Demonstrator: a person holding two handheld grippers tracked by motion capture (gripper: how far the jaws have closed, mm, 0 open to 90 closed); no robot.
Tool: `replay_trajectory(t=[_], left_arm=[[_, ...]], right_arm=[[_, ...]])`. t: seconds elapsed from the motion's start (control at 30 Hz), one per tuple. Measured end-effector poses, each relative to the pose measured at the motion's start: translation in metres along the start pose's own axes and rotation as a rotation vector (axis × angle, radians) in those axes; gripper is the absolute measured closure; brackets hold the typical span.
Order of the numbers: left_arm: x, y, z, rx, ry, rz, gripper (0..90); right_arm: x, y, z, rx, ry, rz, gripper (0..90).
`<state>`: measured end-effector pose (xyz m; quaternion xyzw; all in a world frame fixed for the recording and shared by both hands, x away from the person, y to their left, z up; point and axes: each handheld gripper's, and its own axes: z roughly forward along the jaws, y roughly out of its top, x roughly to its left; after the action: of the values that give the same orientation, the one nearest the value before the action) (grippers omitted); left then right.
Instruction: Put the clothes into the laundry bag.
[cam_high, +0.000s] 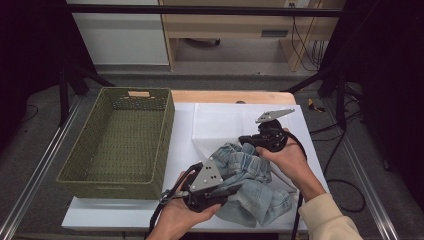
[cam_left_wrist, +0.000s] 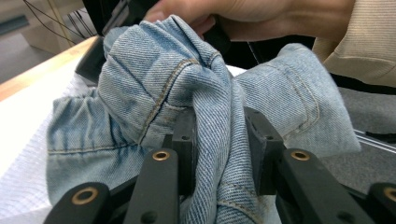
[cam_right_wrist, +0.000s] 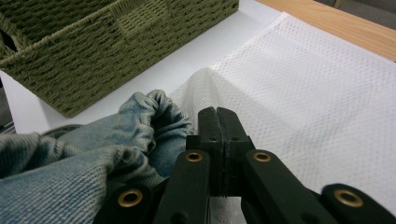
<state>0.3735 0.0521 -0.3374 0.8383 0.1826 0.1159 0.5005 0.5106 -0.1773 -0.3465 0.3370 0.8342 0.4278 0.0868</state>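
So on the left of the table a green woven basket (cam_high: 117, 142) is parked, open side up. Just right of it, toward the near edge, the left gripper (cam_high: 227, 189) is held in a hand, and its 2 jaws are clamped on a thick fold of the denim garment (cam_high: 250, 182); in the left gripper view the fabric (cam_left_wrist: 205, 116) is seen squeezed between the pads, so the jaws are kept partly apart by the cloth. The denim is bunched up in the middle-right of the table, on a white mesh sheet (cam_high: 225, 122) that's spread over the white board. Further right and a bit farther back, the right gripper (cam_high: 243, 140) is pressed against the far edge of the denim, with its 2 jaws fully closed together (cam_right_wrist: 218, 135). Whether any cloth is actually pinched there can't be told.
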Motion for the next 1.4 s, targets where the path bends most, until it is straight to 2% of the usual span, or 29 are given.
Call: replay_trajectory(t=[0.27,0.5,0.73,0.9,1.13,1.17,1.23,1.33,1.4], left_arm=[[-0.002,0.006,-0.005,-0.033,-0.008,-0.011,68.3],[-0.001,0.005,-0.006,-0.027,-0.004,-0.007,68.3],[-0.005,0.006,-0.004,-0.026,-0.013,0.001,68.3],[-0.006,0.005,-0.002,-0.028,-0.027,-0.002,68.3],[0.000,0.005,0.009,-0.023,-0.028,-0.022,68.3],[0.000,0.004,0.012,-0.009,-0.013,-0.015,68.3],[0.002,0.002,0.015,0.002,-0.011,-0.027,68.3],[0.008,-0.001,0.019,0.012,0.013,-0.040,68.3],[0.012,-0.004,0.022,0.007,0.002,-0.051,68.3]], right_arm=[[0.001,0.003,-0.001,-0.007,0.001,0.001,90.0],[0.002,0.005,0.000,-0.006,-0.003,-0.009,90.0],[-0.001,0.010,0.005,0.015,-0.005,-0.009,90.0],[-0.002,0.013,0.008,0.004,-0.001,-0.005,90.0],[0.000,0.014,0.007,-0.007,0.003,-0.013,90.0],[0.001,0.013,0.006,0.001,0.010,-0.015,90.0],[0.003,0.013,0.006,0.004,0.008,-0.029,90.0],[0.002,0.013,0.005,0.001,0.009,-0.025,90.0],[0.003,0.013,0.005,-0.005,0.010,-0.026,90.0]])
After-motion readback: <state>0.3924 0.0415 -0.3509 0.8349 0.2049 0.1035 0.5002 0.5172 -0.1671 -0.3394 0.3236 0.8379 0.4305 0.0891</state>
